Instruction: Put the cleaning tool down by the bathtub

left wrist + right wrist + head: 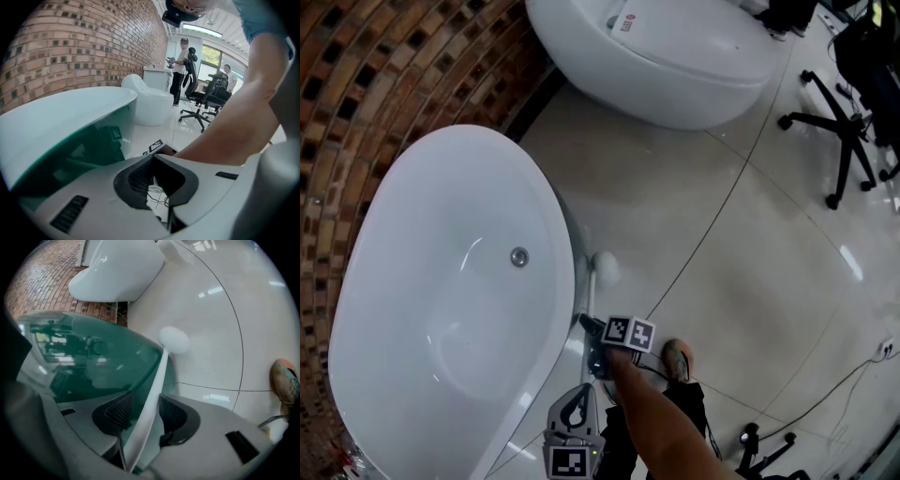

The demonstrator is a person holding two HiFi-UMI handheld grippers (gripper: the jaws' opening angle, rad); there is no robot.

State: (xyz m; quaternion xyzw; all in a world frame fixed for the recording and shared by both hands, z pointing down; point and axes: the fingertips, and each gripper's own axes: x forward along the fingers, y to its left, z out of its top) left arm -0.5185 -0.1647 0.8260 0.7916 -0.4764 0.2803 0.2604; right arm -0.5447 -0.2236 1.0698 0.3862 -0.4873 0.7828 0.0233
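The cleaning tool (153,390) is white all over: a slim, straight handle ending in a rounded, soft-looking head. The head is down at the pale glossy floor (750,281), just beside the bathtub (422,309). The handle slants up along the outer wall of this smooth white oval tub.

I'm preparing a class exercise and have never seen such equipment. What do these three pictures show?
A person holds a two-jaw gripper in each hand. One picture looks down from a head camera; the other two ride on the grippers. A white bathtub stands on the tiled floor beside a brick wall. The right gripper has its jaws open around the white handle of the cleaning tool; its round head rests on the floor by the tub. The left gripper is shut and empty.
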